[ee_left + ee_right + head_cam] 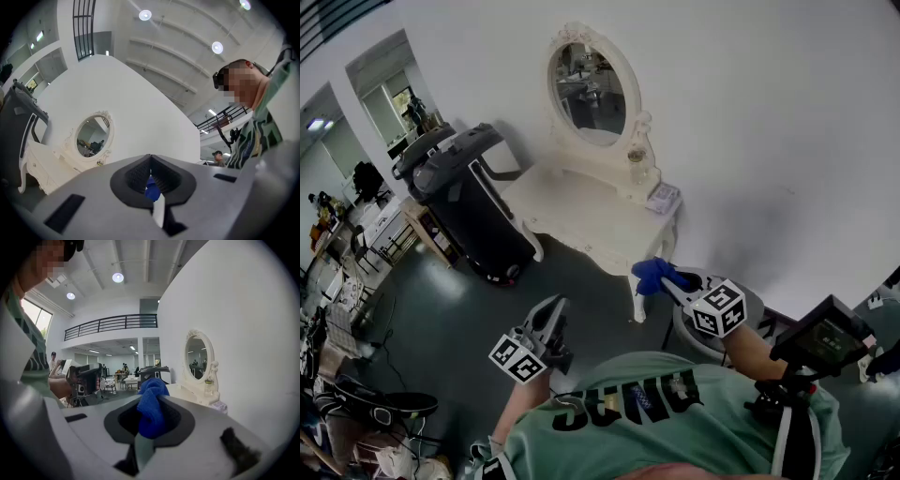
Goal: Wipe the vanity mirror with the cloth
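Vanity mirror (586,92): oval, in a carved white frame, standing upright at the back of a white dressing table (581,211) against the white wall (769,141). It also shows in the left gripper view (93,136) and the right gripper view (197,357). Neither gripper touches it, and both are well apart from it.

Cloth (652,274): blue and bunched. It is pinched in the right gripper and held in the air near the front right corner of the table. In the right gripper view its folded top (152,390) bulges up above the jaws.

Right gripper (667,281): jaws closed tight on the cloth, tips pointing toward the table.

Left gripper (553,309): held lower and to the left, over the grey floor (469,309), tilted up toward the mirror. In its own view (150,161) the jaw tips meet. A small blue patch shows in the slit below them, and I cannot tell what it is. In the head view it carries nothing.

Table top: a small glass jar (636,161) stands at the foot of the mirror frame, with a small box (663,197) near the right edge.

Beside the table: a bulky black machine (473,202) stands just to its left.

Person (675,422): wears a green shirt at the bottom of the head view.
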`<control>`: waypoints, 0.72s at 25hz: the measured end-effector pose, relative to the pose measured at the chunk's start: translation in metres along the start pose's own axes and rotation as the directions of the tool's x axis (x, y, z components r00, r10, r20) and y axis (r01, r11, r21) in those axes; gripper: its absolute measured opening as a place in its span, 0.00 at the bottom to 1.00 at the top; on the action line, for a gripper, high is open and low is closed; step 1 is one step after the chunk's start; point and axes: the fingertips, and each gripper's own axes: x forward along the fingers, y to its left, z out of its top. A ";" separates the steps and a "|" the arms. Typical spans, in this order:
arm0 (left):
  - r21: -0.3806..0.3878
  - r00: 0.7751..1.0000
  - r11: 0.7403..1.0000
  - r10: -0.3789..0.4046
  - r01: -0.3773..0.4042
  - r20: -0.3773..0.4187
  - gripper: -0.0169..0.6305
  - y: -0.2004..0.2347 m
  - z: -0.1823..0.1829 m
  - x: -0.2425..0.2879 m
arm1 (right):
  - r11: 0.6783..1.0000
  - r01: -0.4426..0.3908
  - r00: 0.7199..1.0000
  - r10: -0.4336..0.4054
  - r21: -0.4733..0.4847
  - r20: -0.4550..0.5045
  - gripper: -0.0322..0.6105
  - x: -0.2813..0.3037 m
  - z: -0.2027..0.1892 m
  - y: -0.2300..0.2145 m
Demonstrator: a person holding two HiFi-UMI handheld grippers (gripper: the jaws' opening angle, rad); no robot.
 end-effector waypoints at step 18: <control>-0.010 1.000 1.000 -0.019 0.019 -0.013 0.04 -0.001 -0.017 0.014 | 0.999 -0.030 0.999 0.029 0.017 0.028 0.12 -0.008 -0.011 -0.005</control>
